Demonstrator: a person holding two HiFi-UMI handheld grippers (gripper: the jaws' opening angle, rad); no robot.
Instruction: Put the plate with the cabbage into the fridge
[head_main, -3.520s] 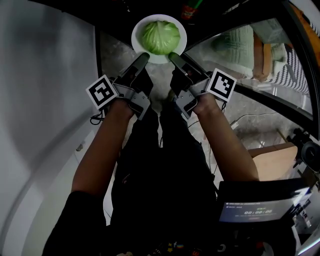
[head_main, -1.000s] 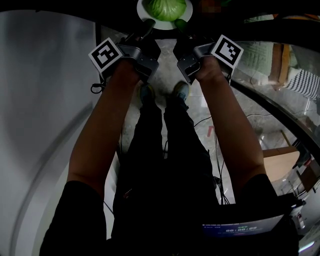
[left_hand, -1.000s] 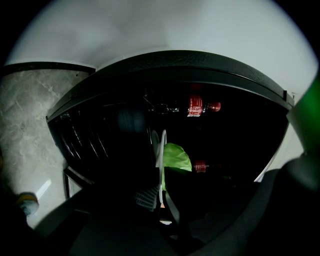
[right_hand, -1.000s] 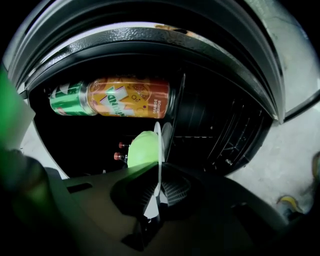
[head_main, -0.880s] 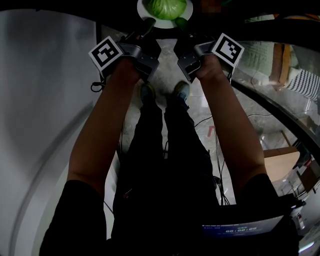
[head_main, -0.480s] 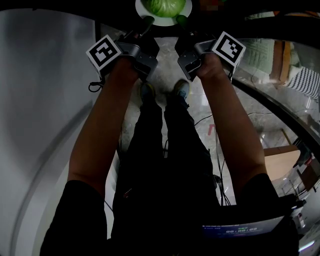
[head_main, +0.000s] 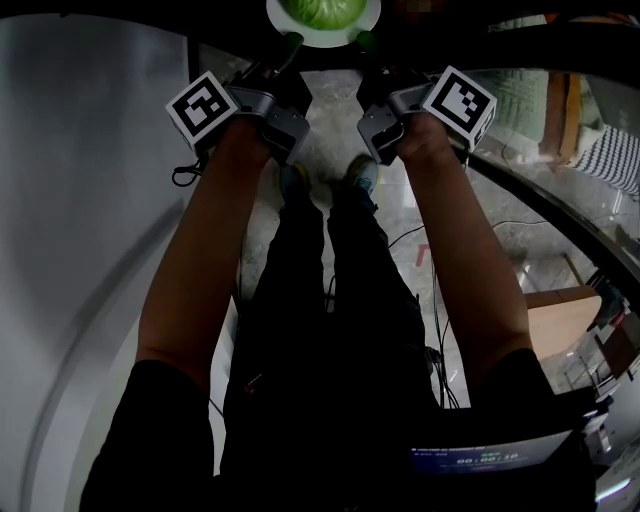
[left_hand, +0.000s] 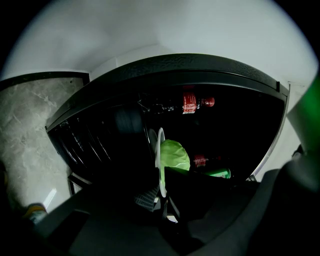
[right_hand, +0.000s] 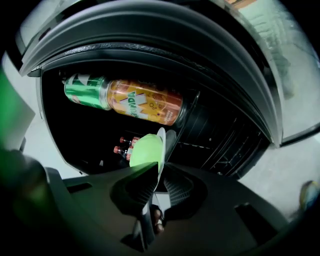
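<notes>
At the top edge of the head view, the plate (head_main: 325, 38) is now half cut off by the frame, with the cabbage (head_main: 322, 10) sitting on it. Three and a half seconds ago I had the whole white disc in sight lower down with the elbows bent. Now both arms are stretched straight out, and the marker cubes have climbed with them. Against half a second ago it has crept only a touch higher. The left gripper (head_main: 290, 45) has the near-left rim and the right gripper (head_main: 364, 42) the near-right rim, same as before. In the left gripper view the jaws are clenched on the plate's edge (left_hand: 160, 170), which I see edge-on as a thin white line, with the cabbage (left_hand: 174, 155) bulging to its right. The right gripper view shows the same: jaws clamped tight on the rim (right_hand: 160, 142), pale green cabbage (right_hand: 144, 150) to the left of it. The plate is right at the dark mouth of the fridge (left_hand: 100, 130), held level between the two grippers. I can't tell whether it is touching a shelf. Inside, the right gripper view gives me a green can (right_hand: 84, 91) lying end to end with an orange can (right_hand: 145, 104), and two red-capped bottles (right_hand: 122, 145) deeper in, just behind the cabbage. The left gripper view picks up a red-labelled bottle (left_hand: 192, 102) lying above the plate. Below my arms there's grey marbled floor (head_main: 330, 110).
</notes>
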